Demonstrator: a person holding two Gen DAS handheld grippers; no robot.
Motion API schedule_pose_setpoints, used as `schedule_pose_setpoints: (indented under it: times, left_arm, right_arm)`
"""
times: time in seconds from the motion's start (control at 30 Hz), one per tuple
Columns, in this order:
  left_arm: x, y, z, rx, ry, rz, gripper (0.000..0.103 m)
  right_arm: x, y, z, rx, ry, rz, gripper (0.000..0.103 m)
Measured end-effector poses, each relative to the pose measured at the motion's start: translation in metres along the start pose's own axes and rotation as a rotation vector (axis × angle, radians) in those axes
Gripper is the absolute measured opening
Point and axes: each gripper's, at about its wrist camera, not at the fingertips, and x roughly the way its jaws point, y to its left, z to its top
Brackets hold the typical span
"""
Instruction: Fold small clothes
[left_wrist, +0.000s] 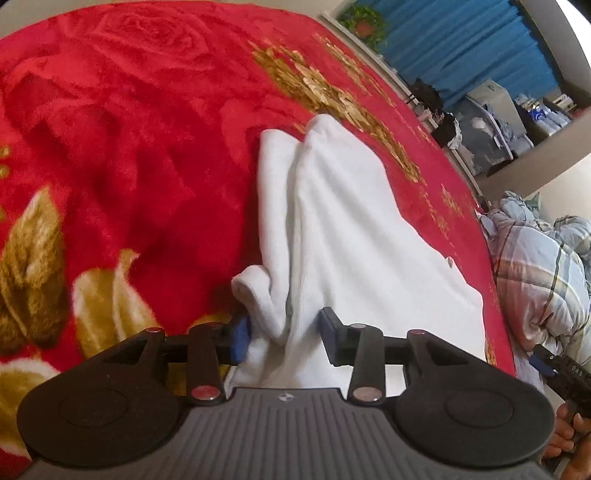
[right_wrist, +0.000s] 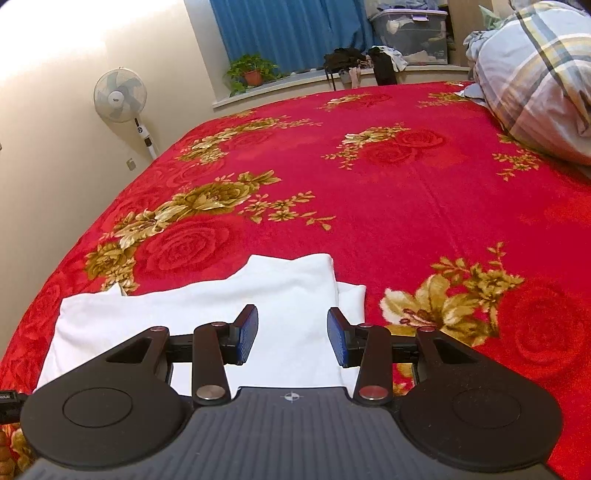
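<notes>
Mid-fold, likely. Left gripper (left_wrist: 283, 334) has its 2 fingers parted wide with a bunched edge of the white garment (left_wrist: 332, 236) between them; pads look apart from the cloth, so no firm hold. Right gripper (right_wrist: 291, 332) hovers spread wide over the white garment (right_wrist: 207, 317), empty. Next: pinch the edge, carry it across. Garment lies on the red floral blanket (right_wrist: 406, 206), partly doubled, wrinkled, plain white.

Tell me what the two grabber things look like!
The left gripper and right gripper look alike: black hinged arms with silver and red round rivets, blue ridged pads on the fingers, and a grey ribbed base bearing a small crosshair mark.
</notes>
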Motion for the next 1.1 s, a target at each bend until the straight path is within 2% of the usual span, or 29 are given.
schedule_pose_setpoints:
  times: [0.07, 0.1, 0.2, 0.3, 0.47, 0.53, 0.63, 0.73, 0.8, 0.87, 1.0, 1.1]
  left_arm:
    - [-0.003, -0.005, -0.001, 0.028, -0.015, -0.008, 0.029]
    - [-0.004, -0.007, 0.0, 0.046, -0.027, -0.01, 0.027]
    - [-0.009, -0.011, -0.001, 0.056, -0.047, -0.028, 0.026]
    - [0.001, -0.004, -0.002, 0.02, 0.0, 0.002, 0.035]
    - [0.004, -0.004, -0.002, 0.029, 0.012, 0.001, 0.035]
    - [0.003, -0.006, -0.003, 0.053, 0.006, -0.001, 0.023]
    - [0.001, -0.016, -0.002, 0.114, -0.014, 0.011, 0.019]
    - [-0.008, -0.027, 0.0, 0.118, -0.013, 0.038, 0.017]
    - [-0.017, -0.047, 0.003, 0.173, -0.034, 0.064, 0.016]
    - [-0.027, -0.077, 0.005, 0.225, -0.059, 0.044, 0.016]
    - [-0.025, -0.167, 0.001, 0.323, -0.076, -0.082, 0.015]
    - [-0.004, -0.243, -0.019, 0.4, -0.055, -0.17, 0.015]
  right_arm:
    - [0.0, -0.002, -0.002, 0.004, 0.006, -0.002, 0.043]
    - [0.0, -0.003, -0.002, 0.003, 0.007, -0.003, 0.043]
    - [-0.001, -0.003, -0.003, -0.005, 0.007, -0.009, 0.043]
    - [-0.001, -0.005, -0.004, -0.003, 0.011, -0.012, 0.043]
    - [-0.001, -0.005, -0.005, -0.003, 0.012, -0.012, 0.043]
    - [0.0, -0.005, -0.005, -0.007, 0.014, -0.012, 0.043]
    - [0.0, -0.005, -0.006, -0.011, 0.016, -0.015, 0.043]
    - [-0.004, -0.009, 0.001, -0.005, -0.002, -0.039, 0.043]
    - [-0.012, -0.018, 0.01, 0.013, -0.038, -0.072, 0.043]
    - [-0.019, -0.029, 0.019, 0.034, -0.066, -0.106, 0.043]
    - [-0.029, -0.055, 0.03, 0.097, -0.099, -0.139, 0.043]
    - [-0.03, -0.069, 0.032, 0.126, -0.105, -0.137, 0.043]
